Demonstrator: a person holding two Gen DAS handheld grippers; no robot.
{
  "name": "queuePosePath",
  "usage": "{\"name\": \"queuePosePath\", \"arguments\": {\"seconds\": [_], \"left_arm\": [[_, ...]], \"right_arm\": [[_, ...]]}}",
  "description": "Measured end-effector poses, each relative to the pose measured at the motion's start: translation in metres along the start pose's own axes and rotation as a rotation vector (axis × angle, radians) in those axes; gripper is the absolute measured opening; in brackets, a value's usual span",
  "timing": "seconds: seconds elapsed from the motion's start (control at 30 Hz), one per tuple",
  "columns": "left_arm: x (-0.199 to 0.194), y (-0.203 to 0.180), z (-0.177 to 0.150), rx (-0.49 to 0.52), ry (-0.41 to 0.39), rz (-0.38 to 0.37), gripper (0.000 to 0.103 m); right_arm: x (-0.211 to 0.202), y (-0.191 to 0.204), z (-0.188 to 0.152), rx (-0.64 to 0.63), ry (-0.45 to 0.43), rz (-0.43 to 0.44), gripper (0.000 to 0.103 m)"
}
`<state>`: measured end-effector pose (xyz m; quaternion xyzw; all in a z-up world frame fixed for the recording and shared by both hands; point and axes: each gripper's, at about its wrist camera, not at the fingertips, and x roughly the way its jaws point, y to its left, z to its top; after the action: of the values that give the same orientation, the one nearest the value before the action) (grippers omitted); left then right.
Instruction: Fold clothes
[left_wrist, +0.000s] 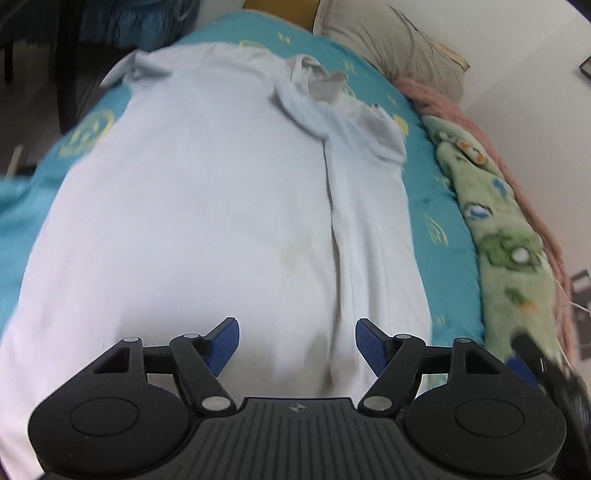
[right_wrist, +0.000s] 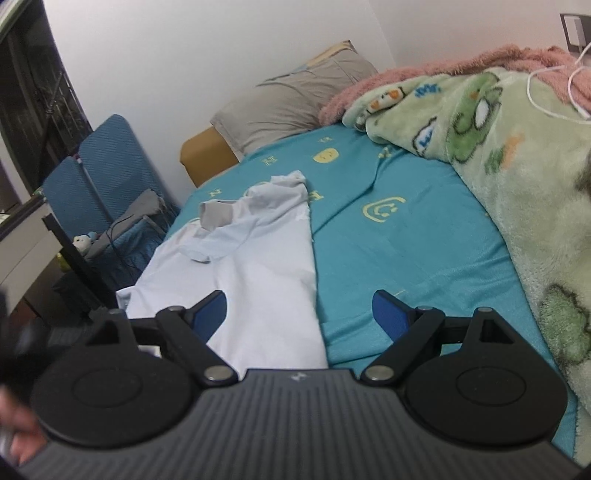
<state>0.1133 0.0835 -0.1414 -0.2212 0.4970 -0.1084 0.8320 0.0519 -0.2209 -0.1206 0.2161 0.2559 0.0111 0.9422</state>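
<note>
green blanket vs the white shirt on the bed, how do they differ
The green blanket is fuzzy, cartoon-printed and heaped along the bed's edge; the white shirt is plain, smooth and spread flat mid-bed. The blanket lies against a pink throw; the shirt lies apart. Both rest on the teal sheet.

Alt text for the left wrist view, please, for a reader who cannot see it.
A white shirt lies spread on a teal bedsheet, its right side folded inward. The left hand-held gripper hovers above its near end, open and empty. A green blanket lies along the right.
</note>
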Motion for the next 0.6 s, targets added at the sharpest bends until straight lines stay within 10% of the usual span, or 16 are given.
{"name": "queuePosePath", "arguments": {"seconds": [0.3, 0.6], "left_arm": [[-0.005, 0.005, -0.075, 0.115, 0.069, 0.081, 0.052], [-0.013, 0.003, -0.081, 0.139, 0.089, -0.01, 0.024]], "right_arm": [[-0.03, 0.031, -0.006, -0.068, 0.001, -0.038, 0.087], [-0.033, 0.021, -0.013, -0.043, 0.023, -0.034, 0.087]]}}
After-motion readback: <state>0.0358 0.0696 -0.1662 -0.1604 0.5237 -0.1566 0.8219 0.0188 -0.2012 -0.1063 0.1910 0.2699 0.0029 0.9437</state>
